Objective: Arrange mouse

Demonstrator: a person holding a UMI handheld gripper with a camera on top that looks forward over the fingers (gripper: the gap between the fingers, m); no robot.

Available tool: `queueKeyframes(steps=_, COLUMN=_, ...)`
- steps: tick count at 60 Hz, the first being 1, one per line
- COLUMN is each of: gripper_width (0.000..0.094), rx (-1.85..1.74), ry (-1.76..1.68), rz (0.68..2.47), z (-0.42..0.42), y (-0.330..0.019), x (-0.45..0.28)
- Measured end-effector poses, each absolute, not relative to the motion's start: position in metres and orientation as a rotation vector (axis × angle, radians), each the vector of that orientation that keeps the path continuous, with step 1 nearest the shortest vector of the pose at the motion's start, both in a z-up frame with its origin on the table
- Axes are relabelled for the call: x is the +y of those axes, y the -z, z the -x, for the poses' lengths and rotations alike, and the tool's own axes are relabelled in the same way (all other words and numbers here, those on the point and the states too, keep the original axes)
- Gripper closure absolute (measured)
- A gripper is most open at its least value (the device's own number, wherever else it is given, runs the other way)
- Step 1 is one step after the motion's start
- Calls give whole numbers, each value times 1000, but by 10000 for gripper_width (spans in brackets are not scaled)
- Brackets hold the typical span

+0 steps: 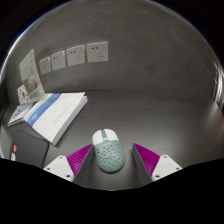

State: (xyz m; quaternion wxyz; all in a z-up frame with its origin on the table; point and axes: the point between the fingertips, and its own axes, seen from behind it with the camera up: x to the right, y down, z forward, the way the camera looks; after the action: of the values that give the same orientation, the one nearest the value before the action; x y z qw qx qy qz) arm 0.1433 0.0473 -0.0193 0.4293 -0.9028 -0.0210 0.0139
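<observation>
A pale green mouse (107,150) with a perforated shell and white front buttons lies on the grey table (150,105). It stands between my gripper's (109,163) two fingers. The magenta pads (74,159) flank it left and right, with a gap showing at each side. The gripper is open and the mouse rests on the table.
An open book or booklet (52,113) lies on the table ahead to the left, with a dark object (25,152) nearer beside it. Several white wall sockets (72,56) sit on the wall beyond.
</observation>
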Motion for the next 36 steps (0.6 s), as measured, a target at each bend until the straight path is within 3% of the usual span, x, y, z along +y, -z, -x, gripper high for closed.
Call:
queueKeyframes(steps=2, gripper_width=104, rx=-25, ry=-27, rz=2245, z=-144, y=19, x=50)
queueKeyframes(steps=6, gripper_width=394, rx=44, ry=13, rz=2223, z=-156, y=17, x=61)
queueKeyframes(steps=19, gripper_width=503, rx=127, ry=69, rz=2199, z=-166, y=15, x=61)
queueKeyframes(steps=31, gripper_width=506, rx=236, ry=164, rz=1914, z=-95, y=-127, x=-16)
queueKeyframes(steps=36, gripper_width=508, rx=246, ry=145, rz=1862, z=-22, y=-158, x=-49)
